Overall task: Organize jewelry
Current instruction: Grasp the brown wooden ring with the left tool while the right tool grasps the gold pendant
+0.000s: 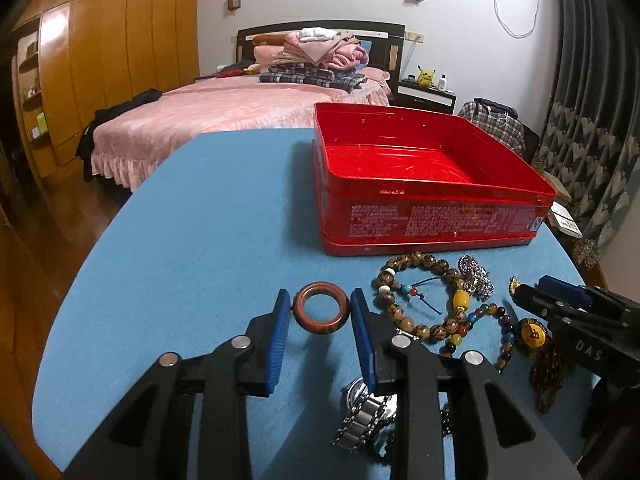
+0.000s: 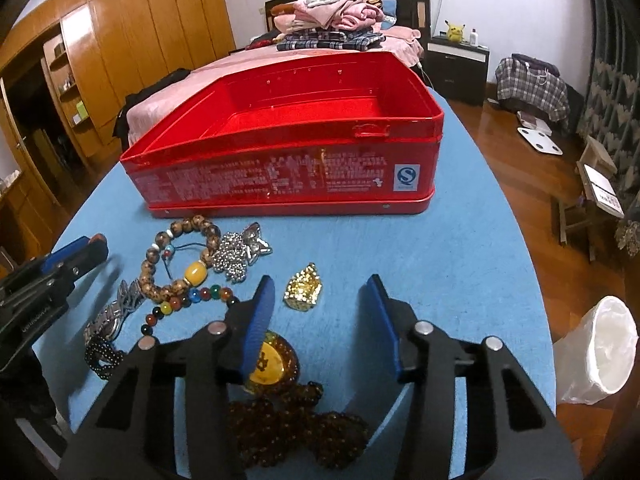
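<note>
Gripping a reddish-brown ring (image 1: 320, 307) between its blue pads, the left claw (image 1: 321, 305) holds it just above the blue counter (image 1: 208, 216). The right claw (image 2: 322, 294) stands parted with nothing between its pads, a gold pendant (image 2: 304, 290) just ahead (nearer its left finger). Bead bracelets (image 2: 180, 264) lie between both claws, before the open red box (image 2: 280, 176).

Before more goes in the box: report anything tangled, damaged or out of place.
Nothing looks damaged. The red box is empty; the bead bracelets, watch and gold pendant lie loose and partly overlapping on the blue table.
</note>
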Tool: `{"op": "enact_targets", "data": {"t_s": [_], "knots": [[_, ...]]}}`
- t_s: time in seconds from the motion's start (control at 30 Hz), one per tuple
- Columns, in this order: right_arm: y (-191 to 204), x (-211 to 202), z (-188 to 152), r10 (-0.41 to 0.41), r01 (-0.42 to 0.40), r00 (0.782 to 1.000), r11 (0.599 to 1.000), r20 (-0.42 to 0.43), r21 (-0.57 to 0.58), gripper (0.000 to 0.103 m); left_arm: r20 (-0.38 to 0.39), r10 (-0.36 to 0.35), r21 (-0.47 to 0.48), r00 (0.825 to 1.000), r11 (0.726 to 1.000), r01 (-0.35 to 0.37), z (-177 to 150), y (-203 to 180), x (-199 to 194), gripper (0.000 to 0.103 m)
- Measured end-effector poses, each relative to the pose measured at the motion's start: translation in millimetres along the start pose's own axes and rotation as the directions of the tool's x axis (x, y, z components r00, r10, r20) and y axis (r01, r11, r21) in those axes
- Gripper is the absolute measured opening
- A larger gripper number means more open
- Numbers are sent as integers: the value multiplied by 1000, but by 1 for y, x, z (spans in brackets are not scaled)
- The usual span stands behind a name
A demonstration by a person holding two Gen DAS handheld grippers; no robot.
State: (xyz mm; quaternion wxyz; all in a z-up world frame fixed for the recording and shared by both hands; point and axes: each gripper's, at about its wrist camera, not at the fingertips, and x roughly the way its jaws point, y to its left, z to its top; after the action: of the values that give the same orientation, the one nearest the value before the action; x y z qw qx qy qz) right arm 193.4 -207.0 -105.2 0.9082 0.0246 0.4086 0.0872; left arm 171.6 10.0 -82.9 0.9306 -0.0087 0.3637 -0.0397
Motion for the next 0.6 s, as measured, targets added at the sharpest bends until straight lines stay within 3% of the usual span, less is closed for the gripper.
{"op": "enact_targets", "data": {"t_s": [0.17,0.23,0.6], "knots": [[4,4,2,-8,8,1000,1000,-19,-28,30,4,-2,4,1000,1000,2,2,-4,0,31],[5,5,2,-7,6,1000,999,-23,-42,18,7,-3,7,1000,1000,3,4,-5,0,31],[3,-11,1,24,-24,1000,999,-1,-45,18,22,-5,8,1000,1000,5,7,-7,-7,31]]}}
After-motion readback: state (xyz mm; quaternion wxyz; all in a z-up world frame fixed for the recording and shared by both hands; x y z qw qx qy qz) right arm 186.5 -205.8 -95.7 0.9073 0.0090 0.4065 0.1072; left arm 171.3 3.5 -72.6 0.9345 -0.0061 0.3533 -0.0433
